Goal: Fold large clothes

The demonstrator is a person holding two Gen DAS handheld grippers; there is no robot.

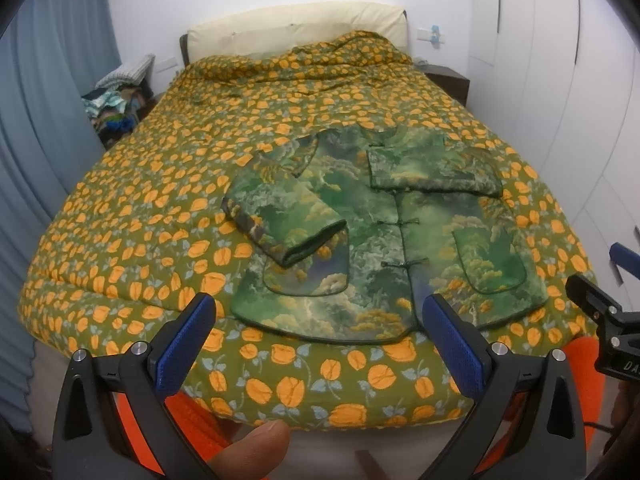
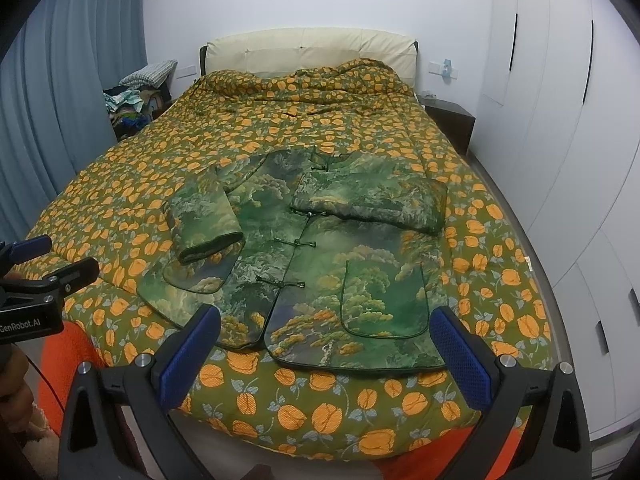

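On the bed's orange-flowered quilt (image 1: pixel 160 208), near its foot edge, lay the green padded jacket (image 1: pixel 360 240), sleeves folded in, seemingly soft, bulky and best taken at its hem corners, while the left gripper (image 1: pixel 320 344) and right gripper (image 2: pixel 326 344) hung empty, jaws spread.

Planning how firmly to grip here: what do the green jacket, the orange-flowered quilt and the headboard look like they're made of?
Jacket: probably padded satin or brocade; it shows a slight sheen, a printed landscape, piped edges and knotted cord fastenings. Quilt: looks like matte printed cotton, stitched and puffy, so likely filled. Headboard: cream, smooth and tufted, possibly leather or faux leather.
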